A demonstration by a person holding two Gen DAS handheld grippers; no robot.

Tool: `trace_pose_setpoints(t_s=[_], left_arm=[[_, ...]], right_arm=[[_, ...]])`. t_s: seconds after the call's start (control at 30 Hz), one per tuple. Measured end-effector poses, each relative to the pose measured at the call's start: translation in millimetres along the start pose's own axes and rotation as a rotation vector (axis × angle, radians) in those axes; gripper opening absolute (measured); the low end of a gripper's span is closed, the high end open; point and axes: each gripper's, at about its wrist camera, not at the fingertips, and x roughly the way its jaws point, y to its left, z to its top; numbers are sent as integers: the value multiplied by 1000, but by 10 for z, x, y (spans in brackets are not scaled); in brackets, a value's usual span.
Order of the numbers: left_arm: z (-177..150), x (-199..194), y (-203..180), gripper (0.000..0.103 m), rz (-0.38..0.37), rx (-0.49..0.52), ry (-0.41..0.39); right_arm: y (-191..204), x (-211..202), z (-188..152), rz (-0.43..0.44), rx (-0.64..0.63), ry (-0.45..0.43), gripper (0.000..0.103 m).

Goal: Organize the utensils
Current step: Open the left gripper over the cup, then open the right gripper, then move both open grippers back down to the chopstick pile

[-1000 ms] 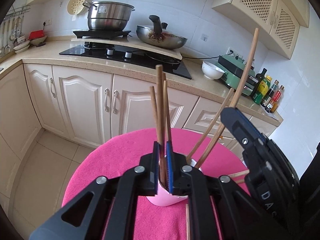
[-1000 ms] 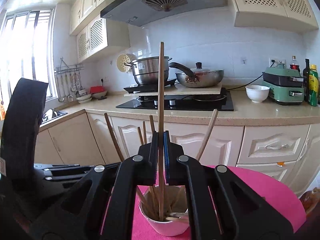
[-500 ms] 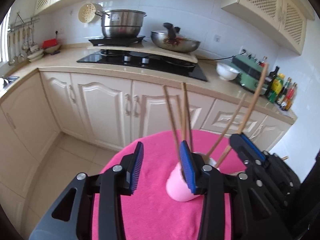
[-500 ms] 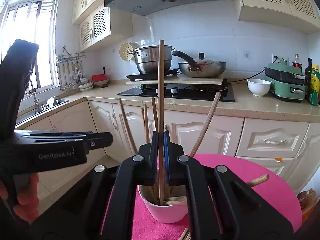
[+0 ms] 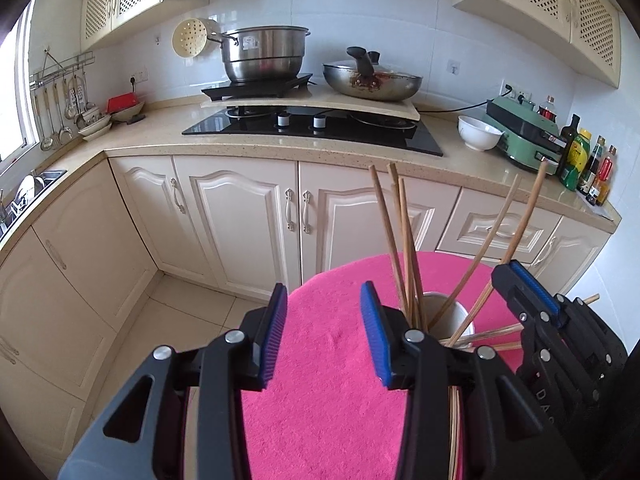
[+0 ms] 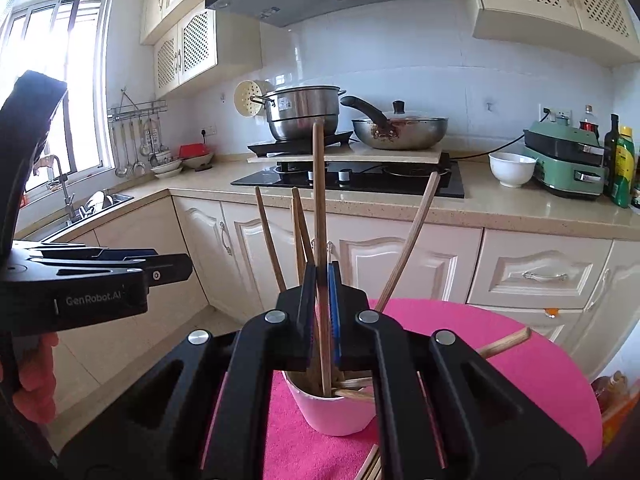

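- A cream kitchen counter (image 5: 160,142) with panelled cabinet doors runs across the middle of both views, carrying a black glass hob (image 5: 312,128), a steel stockpot (image 5: 262,54) and a lidded steel wok (image 5: 372,80) in the upper centre.
- A round table under a bright pink cloth (image 5: 320,400) fills the lower centre of the left wrist view and the lower right of the right wrist view.
- The left gripper (image 5: 324,332) sits at the bottom of its own frame with its blue-padded jaws spread apart and only pink cloth between them; it grasps nothing.
- The right gripper (image 6: 320,316) sits at bottom centre of its frame, jaws clenched on a long upright wooden chopstick (image 6: 319,200) whose top reaches up in front of the stockpot and whose lower end dips into the cup (whether it touches the bottom cannot be told).
- A pale pink round cup (image 6: 334,412) stands on the cloth just beyond and below the right gripper's tips; in the left wrist view it lies lower right of centre, just right of the left gripper's right finger and partly hidden by it.
- Several more wooden chopsticks (image 5: 394,240) stand fanned in the cup, some leaning left, two leaning right.
- A few loose chopsticks (image 6: 504,342) lie on the cloth at the right of the cup.
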Motion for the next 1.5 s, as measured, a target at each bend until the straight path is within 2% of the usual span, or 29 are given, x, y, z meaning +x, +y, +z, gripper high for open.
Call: trace_pose_setpoints(t_s=[0.03,0.07,0.1,0.13,0.17,0.2,0.53,0.77,0.97,1.2,1.33,1.5], left_arm=[[0,-11,0,38,2,1,0],[1,-24,0,38,1,2,-1],[0,-50,5,38,-7,1,-3],[-6,-77,2,38,-8,1,-5],[-10,-87,-8,38,-7,2,-6],[-17,-121,-9,38,-11,4,-8],[-128,-416,-11,38,-16,25,-29],[-371,-432,48,38,-74,-15,40],[-716,-223,-218,38,-188,-1,170],[-1148,241,-653,38,-316,36,359],[-1356,484,-842,38,-340,58,429],[-1591,723,-980,38,-304,108,498]], right_arm=[[4,-22,16,0,1,-2,11],[11,-45,31,-3,2,-4,17],[16,-70,47,-4,1,-9,28],[26,-119,69,-6,0,-22,34],[33,-153,85,-12,-3,-31,49],[48,-209,105,-19,-9,-46,50],[102,-637,185,-56,-5,-82,50],[67,-1009,139,-108,2,-74,50],[-81,-1233,-138,-165,25,-7,50],[-391,-1142,-621,-227,117,163,50],[-499,-1051,-853,-235,153,234,50],[-580,-956,-1072,-235,191,301,50]])
